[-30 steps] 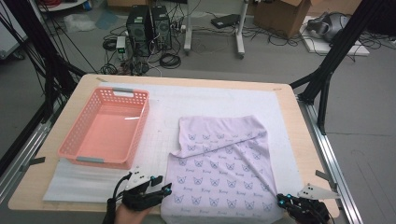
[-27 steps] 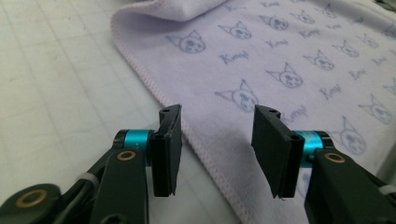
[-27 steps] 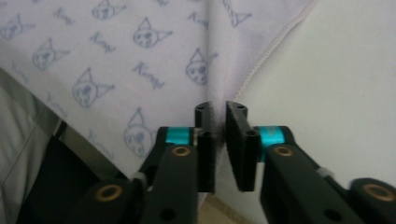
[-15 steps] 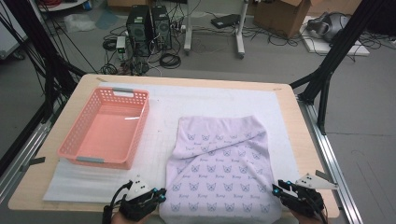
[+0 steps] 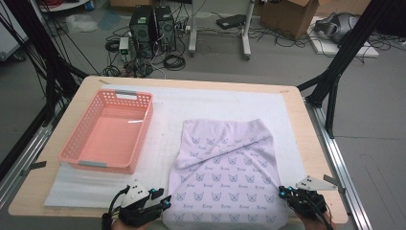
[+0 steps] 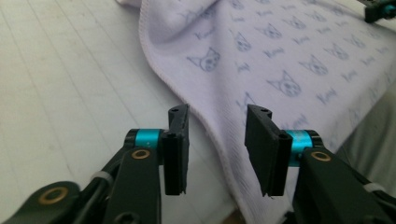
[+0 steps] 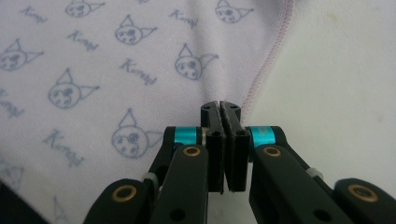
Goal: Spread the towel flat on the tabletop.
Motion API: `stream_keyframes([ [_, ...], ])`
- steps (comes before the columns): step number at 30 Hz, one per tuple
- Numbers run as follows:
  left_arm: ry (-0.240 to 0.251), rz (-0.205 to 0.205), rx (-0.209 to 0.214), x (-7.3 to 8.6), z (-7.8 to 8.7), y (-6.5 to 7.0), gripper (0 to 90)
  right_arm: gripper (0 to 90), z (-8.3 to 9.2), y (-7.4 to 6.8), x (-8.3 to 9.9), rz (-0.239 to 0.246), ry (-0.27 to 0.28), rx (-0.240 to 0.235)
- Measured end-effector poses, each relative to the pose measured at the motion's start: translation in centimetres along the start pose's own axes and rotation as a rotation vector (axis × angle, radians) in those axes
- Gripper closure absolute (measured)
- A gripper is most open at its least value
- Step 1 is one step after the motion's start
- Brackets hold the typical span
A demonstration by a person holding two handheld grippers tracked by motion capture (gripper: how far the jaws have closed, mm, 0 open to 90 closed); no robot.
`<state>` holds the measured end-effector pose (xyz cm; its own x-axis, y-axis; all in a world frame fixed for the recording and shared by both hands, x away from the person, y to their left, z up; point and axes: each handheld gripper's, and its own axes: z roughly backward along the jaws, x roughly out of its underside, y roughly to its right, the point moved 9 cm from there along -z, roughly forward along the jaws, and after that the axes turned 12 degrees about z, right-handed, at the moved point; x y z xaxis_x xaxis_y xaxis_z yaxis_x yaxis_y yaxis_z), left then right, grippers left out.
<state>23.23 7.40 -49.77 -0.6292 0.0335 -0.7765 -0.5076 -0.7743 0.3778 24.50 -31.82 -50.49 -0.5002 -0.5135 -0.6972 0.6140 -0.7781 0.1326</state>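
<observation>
- Left claw (image 6: 217, 154) stands half open, having just widened; the towel (image 6: 280, 60) hem lies between its jaws, ungripped: bite the hem squarely.
- Right claw (image 7: 223, 116), just shut, seems empty beside the hem.

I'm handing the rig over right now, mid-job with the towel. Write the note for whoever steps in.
Left gripper: jaws have just been opening, apart, astride the towel's near-left edge, pads not pressing it.
Right gripper: jaws have just closed, shut at the towel's near-right edge; whether cloth is pinched between them can't be told.
Towel: lilac, cat print, lying mostly flat on the white mat, its left side rumpled.
Pink basket: left of the towel, nothing in it.
Done: both grippers placed at the near corners.
Left, probably: close the left gripper on the edge, confirm the right grip, then fold.
</observation>
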Motion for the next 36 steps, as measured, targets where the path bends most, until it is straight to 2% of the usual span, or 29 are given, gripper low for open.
stream_keyframes([
  [5, -0.002, 0.009, -0.007, -0.8, -1.4, -0.3, 52.4, 89.1, 1.8, -0.3, 1.6, 0.017, -0.028, -0.013],
  [8, -0.02, 0.01, -0.007, -0.9, -2.4, -0.2, 52.3, 87.9, 2.2, -0.4, 1.8, 0.01, 0.003, -0.027],
  [10, -0.028, 0.006, -0.016, -0.9, -3.1, -0.1, 53.2, 83.9, 2.3, -0.2, 1.6, -0.002, 0.017, -0.017],
  [11, -0.025, -0.01, -0.055, -0.9, -3.1, -0.1, 59.1, 82.1, 2.2, -0.1, 1.4, -0.005, 0.026, -0.016],
  [12, -0.025, -0.022, -0.087, -0.9, -3.1, -0.3, 71.0, 80.4, 2.2, -0.1, 1.4, -0.01, 0.026, -0.012],
  [14, -0.039, -0.005, -0.077, -0.7, -2.9, -0.2, 87.6, 77.6, 2.1, 0.0, 1.1, -0.019, 0.044, -0.008],
  [16, -0.047, -0.014, -0.077, -0.4, -2.4, -0.1, 87.9, 76.8, 1.9, 0.2, 1.0, -0.025, 0.048, -0.004],
  [21, -0.073, -0.004, -0.068, 1.0, -0.1, -0.1, 88.2, 73.6, 1.5, 0.6, 0.5, -0.035, 0.061, 0.014],
  [26, -0.078, -0.008, -0.064, 1.9, 1.4, 0.0, 88.1, 65.5, 0.6, 0.9, 0.2, -0.067, 0.049, 0.029],
  [28, -0.058, -0.002, -0.058, 1.9, 1.6, 0.0, 85.0, 64.5, 0.0, 0.6, 0.1, -0.07, 0.04, 0.018],
  [29, -0.047, 0.007, -0.054, 1.8, 1.5, -0.1, 78.0, 64.6, -0.3, 0.3, 0.0, -0.067, 0.03, 0.012],
  [30, -0.034, 0.013, -0.047, 1.5, 1.5, -0.2, 69.5, 69.9, -0.4, 0.1, -0.2, -0.054, 0.033, 0.021],
  [32, -0.001, 0.029, -0.039, 1.0, 1.3, -0.4, 59.6, 86.1, -0.6, -0.3, -0.4, -0.038, 0.033, -0.005],
  [36, 0.026, 0.032, -0.029, 0.0, 0.6, -0.4, 52.0, 88.2, 0.1, -0.6, -0.1, 0.002, -0.011, -0.007],
])
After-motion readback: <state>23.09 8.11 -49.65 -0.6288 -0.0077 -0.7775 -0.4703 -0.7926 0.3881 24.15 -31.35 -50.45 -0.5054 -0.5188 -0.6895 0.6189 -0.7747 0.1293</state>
